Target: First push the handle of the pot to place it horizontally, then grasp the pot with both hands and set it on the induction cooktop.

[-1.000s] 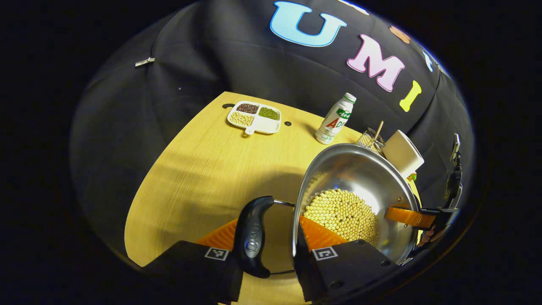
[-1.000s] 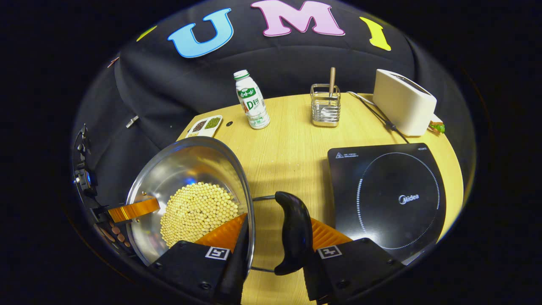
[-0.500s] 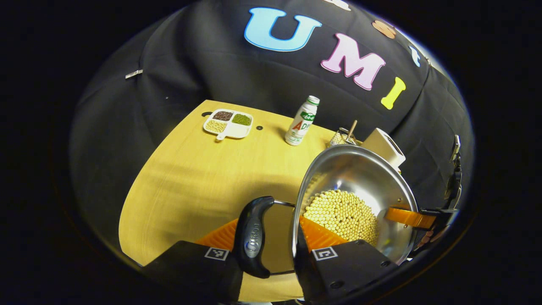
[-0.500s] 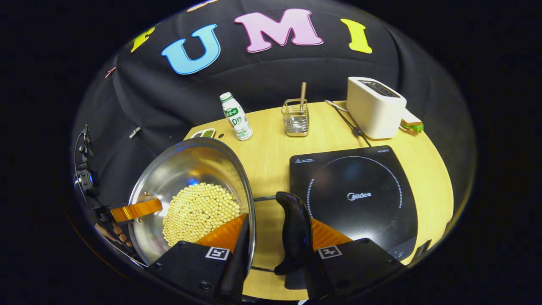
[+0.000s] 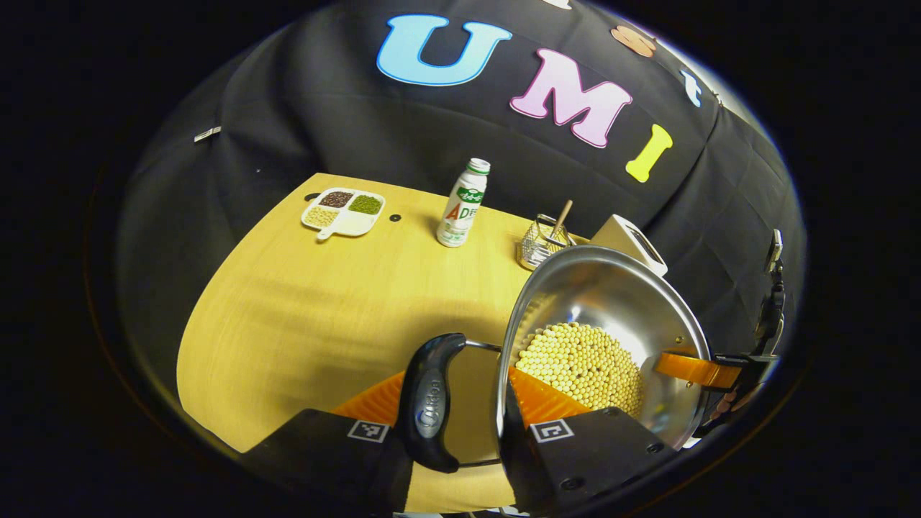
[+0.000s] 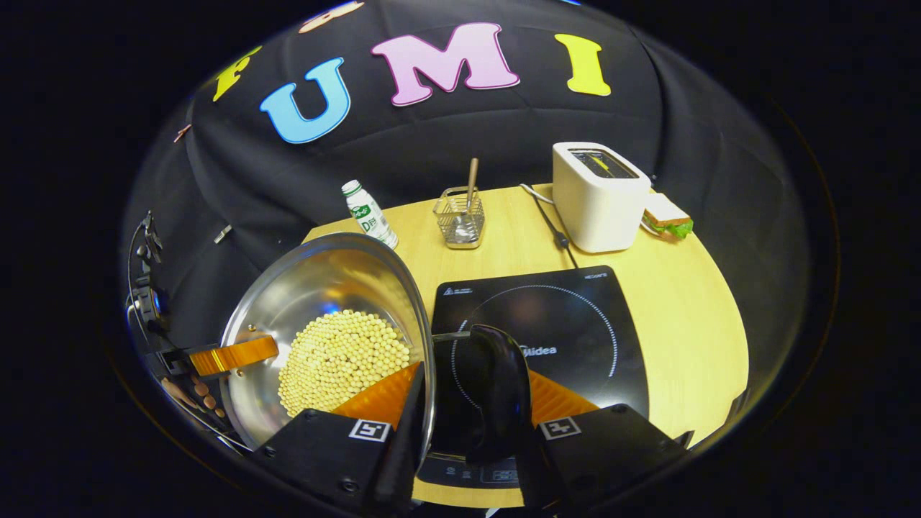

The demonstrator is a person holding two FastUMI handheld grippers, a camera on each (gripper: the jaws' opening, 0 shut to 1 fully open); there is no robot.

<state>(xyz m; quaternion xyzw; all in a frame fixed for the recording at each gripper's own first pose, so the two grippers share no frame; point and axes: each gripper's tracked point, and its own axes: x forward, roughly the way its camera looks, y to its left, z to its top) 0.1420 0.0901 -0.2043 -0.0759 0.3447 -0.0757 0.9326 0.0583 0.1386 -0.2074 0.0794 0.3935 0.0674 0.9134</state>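
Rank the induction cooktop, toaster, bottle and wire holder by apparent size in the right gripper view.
1. Induction cooktop
2. Toaster
3. Wire holder and bottle: they look alike, so no ranking. All three stand farther back than the cooktop, which shrinks them.

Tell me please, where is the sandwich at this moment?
In the right gripper view the sandwich lies on the table at the far right, just beside the white toaster, behind the induction cooktop.
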